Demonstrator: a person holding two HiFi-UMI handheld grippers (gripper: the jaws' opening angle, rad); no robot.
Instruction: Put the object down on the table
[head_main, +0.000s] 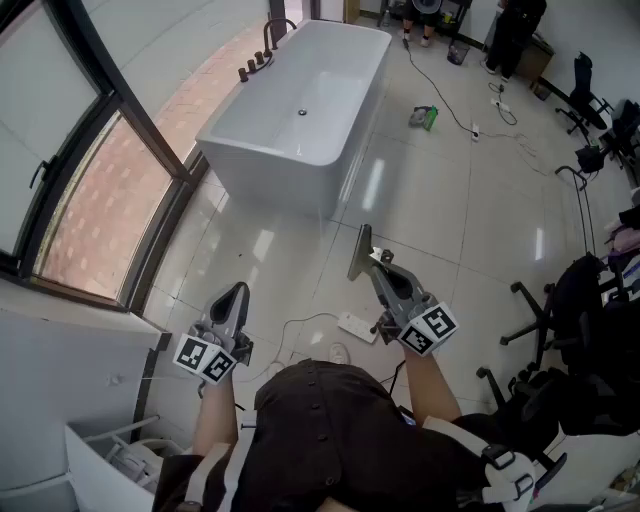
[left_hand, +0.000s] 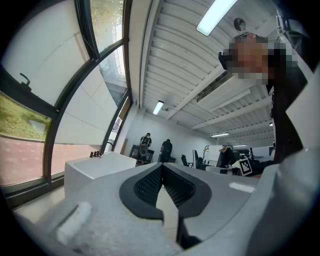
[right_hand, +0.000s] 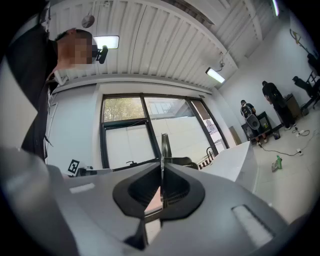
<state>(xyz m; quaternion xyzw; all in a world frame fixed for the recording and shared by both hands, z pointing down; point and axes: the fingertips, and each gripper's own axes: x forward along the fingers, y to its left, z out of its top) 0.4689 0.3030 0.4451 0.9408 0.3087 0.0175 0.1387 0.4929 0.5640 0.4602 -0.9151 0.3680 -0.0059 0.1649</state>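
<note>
In the head view my right gripper (head_main: 375, 262) is held out over the floor, shut on a thin flat grey piece (head_main: 360, 252) that sticks up past its tips. The right gripper view shows that piece (right_hand: 164, 147) edge-on, clamped between the jaws of the right gripper (right_hand: 162, 172). My left gripper (head_main: 233, 293) is lower and to the left, shut with nothing in it. In the left gripper view the tips of the left gripper (left_hand: 161, 169) meet. No table shows in any view.
A white bathtub (head_main: 300, 95) stands ahead by the dark-framed window (head_main: 90, 200). A power strip (head_main: 356, 326) and cables lie on the tiled floor below the grippers. Office chairs (head_main: 560, 300) stand to the right. People (head_main: 515, 35) are at the far end.
</note>
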